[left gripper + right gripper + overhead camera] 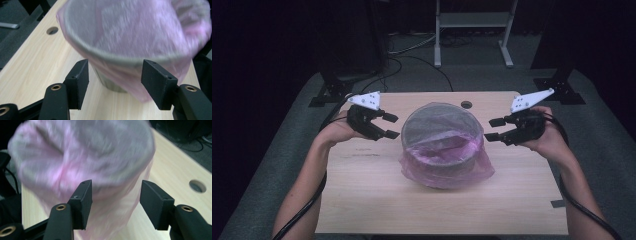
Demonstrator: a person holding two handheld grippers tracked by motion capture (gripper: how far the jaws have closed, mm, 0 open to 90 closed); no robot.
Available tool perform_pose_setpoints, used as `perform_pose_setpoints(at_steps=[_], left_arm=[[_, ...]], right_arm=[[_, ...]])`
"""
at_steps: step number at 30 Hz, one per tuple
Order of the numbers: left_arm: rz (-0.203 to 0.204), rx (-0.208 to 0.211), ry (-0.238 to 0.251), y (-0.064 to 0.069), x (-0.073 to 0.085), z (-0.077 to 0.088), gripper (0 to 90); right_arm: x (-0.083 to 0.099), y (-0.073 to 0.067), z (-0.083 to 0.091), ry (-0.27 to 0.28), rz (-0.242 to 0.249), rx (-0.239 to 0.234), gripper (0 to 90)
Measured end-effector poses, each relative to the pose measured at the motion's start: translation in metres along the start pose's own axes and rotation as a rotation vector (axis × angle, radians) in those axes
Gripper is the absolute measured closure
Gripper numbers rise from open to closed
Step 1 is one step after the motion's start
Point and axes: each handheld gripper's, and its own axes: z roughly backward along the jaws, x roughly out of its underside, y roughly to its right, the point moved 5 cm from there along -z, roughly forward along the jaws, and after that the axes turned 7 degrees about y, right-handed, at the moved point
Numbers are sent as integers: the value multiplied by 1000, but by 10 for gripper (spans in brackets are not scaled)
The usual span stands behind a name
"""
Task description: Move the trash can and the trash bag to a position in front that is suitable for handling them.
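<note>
The person's forearms enter at the bottom. The left gripper point(388, 125) and right gripper point(493, 129) hang apart-jawed, empty, either side of the bin point(442, 131), clear of it. The bin, lined with a pink bag point(447, 167), stands mid-table point(362, 200).

A pale wooden desk point(362, 200) stands on grey floor point(272, 165). A round cable hole point(466, 105) sits near its far edge. At the middle stands a bin point(432, 135), its pink bag point(472, 172) spilling onto the wood.
</note>
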Motion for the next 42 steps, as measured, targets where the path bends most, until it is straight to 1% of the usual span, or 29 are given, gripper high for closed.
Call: perform_pose_setpoints(at_steps=[2,3,4,5,8,11,13,15,16,17,20,21,23,24,25,27,28,29,30,33,34,35,36,38,40,41,42], left_arm=[[-4,4,-15,-4,-6,-8,374],[-4,8,-15,-6,-9,-12,369],[7,13,-11,-7,-11,-16,367],[-2,18,-19,-9,-14,-22,366],[-1,21,-32,-12,-18,-31,363],[-4,17,-34,-14,-23,-39,357],[-18,11,-49,-15,-25,-43,358],[-24,6,-60,-16,-28,-46,359],[-28,1,-63,-18,-29,-47,362],[-28,-6,-64,-20,-29,-49,370],[-32,-27,-67,-24,-32,-51,419],[-36,-29,-68,-25,-32,-52,440],[-36,-49,-72,-28,-33,-52,489],[-37,-69,-76,-29,-33,-52,509],[-38,-84,-89,-30,-33,-52,530],[-42,-113,-139,-33,-29,-54,582],[-43,-118,-147,-34,-28,-55,593],[-35,-129,-146,-36,-27,-55,619],[-27,-123,-137,-37,-27,-54,672],[-8,-122,-90,-39,-30,-51,765],[0,-118,-78,-39,-32,-49,792],[8,-103,-69,-39,-34,-48,856],[2,-104,-82,-39,-34,-48,894],[-8,-98,-96,-40,-36,-51,899],[-7,-102,-90,-42,-37,-53,900],[9,-112,-74,-44,-38,-54,900],[12,-116,-71,-46,-38,-54,900]], right_arm=[[-9,3,-5,-3,2,1,420],[-14,5,-10,-11,5,4,416],[-16,6,-13,-19,7,4,414],[-19,7,-19,-29,9,1,409],[-26,10,-34,-54,28,-2,407],[-29,14,-43,-68,29,6,411],[-28,17,-48,-86,37,19,422],[-28,19,-51,-96,35,36,456],[-28,20,-51,-96,39,37,465],[-28,21,-52,-98,34,41,492],[-28,25,-56,-115,30,57,595],[-28,25,-57,-119,30,62,616],[-27,28,-60,-136,36,88,656],[-28,28,-61,-134,29,89,670],[-29,30,-61,-128,22,91,689],[-30,30,-61,-125,19,95,715],[-32,31,-61,-120,21,99,739],[-33,31,-61,-117,21,100,755],[-34,31,-60,-118,15,101,769],[-38,32,-59,-112,4,98,812],[-39,33,-58,-106,-2,95,841],[-41,33,-58,-102,-5,91,860],[-42,34,-58,-104,-9,93,871],[-43,36,-59,-108,-16,94,893],[-43,40,-60,-107,-23,101,900],[-43,42,-60,-107,-29,104,900],[-42,44,-60,-106,-41,108,900]])
